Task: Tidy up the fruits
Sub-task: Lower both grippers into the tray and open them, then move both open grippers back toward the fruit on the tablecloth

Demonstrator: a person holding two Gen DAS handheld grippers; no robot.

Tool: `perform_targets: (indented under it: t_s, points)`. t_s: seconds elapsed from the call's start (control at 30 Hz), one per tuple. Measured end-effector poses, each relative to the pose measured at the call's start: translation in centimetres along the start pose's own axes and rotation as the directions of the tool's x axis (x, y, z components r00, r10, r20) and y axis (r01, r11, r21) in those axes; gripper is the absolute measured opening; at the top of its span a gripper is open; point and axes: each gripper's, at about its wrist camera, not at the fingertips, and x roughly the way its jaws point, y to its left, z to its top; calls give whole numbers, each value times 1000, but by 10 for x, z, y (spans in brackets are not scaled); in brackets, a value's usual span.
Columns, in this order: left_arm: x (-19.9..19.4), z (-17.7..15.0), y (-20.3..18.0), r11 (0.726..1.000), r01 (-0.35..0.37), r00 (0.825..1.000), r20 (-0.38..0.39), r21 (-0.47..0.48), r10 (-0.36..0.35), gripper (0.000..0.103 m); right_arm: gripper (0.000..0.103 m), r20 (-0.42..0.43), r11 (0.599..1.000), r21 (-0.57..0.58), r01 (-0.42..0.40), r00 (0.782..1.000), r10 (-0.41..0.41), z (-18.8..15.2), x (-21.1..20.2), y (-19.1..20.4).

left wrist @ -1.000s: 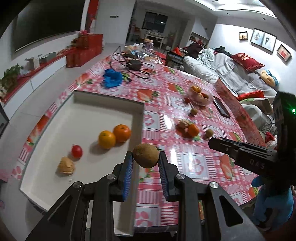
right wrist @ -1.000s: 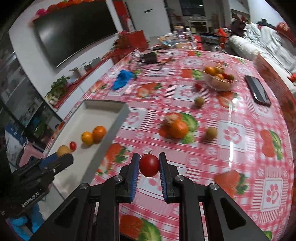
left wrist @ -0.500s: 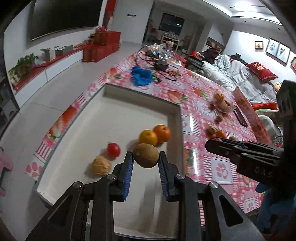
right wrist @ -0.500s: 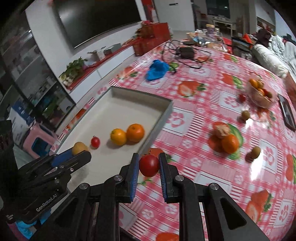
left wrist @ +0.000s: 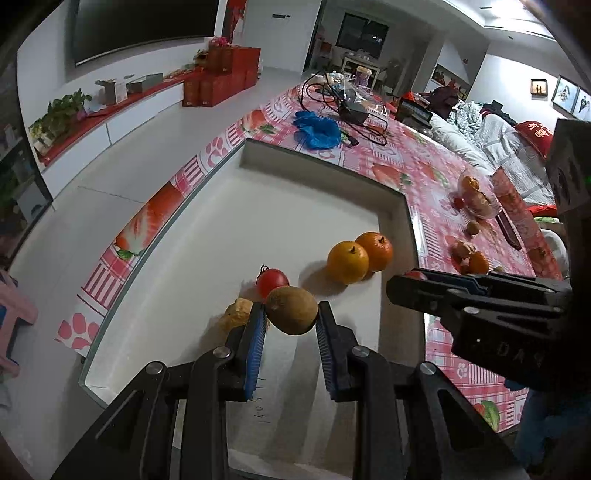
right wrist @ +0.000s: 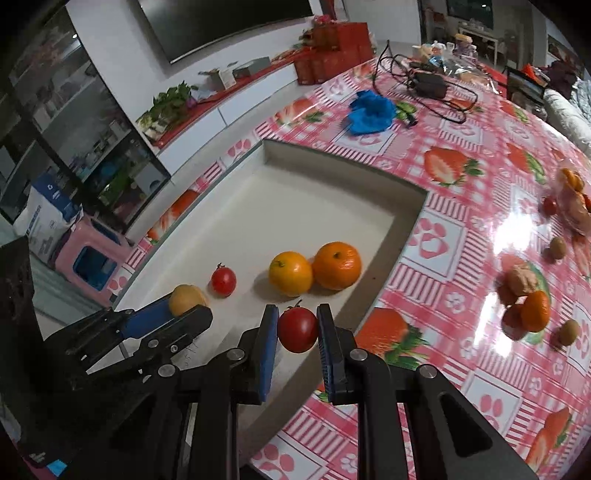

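Left wrist: small tomato [left wrist: 272, 281] behind clamped kiwi [left wrist: 291, 310]

brown kiwi [left wrist: 291, 310] and red tomato [right wrist: 297, 329] held over white tray [right wrist: 402, 229], two oranges [right wrist: 314, 271] inside

Home living rm; wall TV [left wrist: 144, 26], sofa w/ cushions [left wrist: 491, 147], framed pics [left wrist: 565, 96]; fruit-print tablecloth [right wrist: 454, 206] on table.
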Motion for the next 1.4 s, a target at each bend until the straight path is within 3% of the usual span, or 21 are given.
perform_targets:
  t_s: [0.2, 0.27, 0.33, 0.43, 0.53, 0.67, 0.83, 0.87, 0.9, 0.93, 1.17, 1.4]
  points:
    - [1, 2, 3, 1000, -9, 1000, 4, -6, 9, 33, 22, -25, 1000, 0, 3, 1000, -3, 1, 6, 1]
    - [2, 2, 2, 1000, -14, 1000, 4, -3, 14, 50, 22, -35, 1000, 4, -2, 999, 2, 1, 8, 0]
    - [0, 1, 2, 999, -35, 999, 12, -4, 35, 60, 23, -41, 1000, 5, -1, 999, 1, 1, 9, 0]
    - [-1, 1, 5, 998, -51, 999, 8, -21, 51, 64, 26, -43, 1000, 11, 9, 999, -9, 1, 9, -2]
    - [-2, 1, 10, 997, -62, 998, 4, -45, 62, 76, 47, -30, 999, 32, 26, 999, -25, 2, 5, -8]
    - [-5, 2, 5, 997, -76, 997, 8, -31, 76, 78, 72, -6, 999, 54, 7, 1000, -7, 2, -3, -14]
    - [-9, 4, -2, 996, -90, 996, 16, -17, 90, 80, 72, 11, 999, 52, 15, 1000, -16, 1, -13, -17]
    - [-9, 4, -3, 996, -92, 996, 15, -16, 92, 80, 77, 16, 998, 57, 19, 1000, -20, 0, -15, -20]
    - [-9, 4, -4, 995, -94, 995, 14, -16, 94, 80, 94, 24, 998, 65, 24, 999, -26, -1, -17, -23]
    - [-10, 5, -5, 995, -96, 995, 13, -15, 96, 80, 103, 33, 997, 72, 28, 999, -30, -2, -20, -25]
    - [-19, 9, -17, 995, -97, 995, 23, 3, 96, 80, 103, 58, 986, 158, 56, 996, -66, -15, -40, -67]
    - [-22, 12, -65, 993, -52, 998, 24, 110, 50, 80, 103, 2, 939, 296, 173, 983, -182, -58, -50, -134]
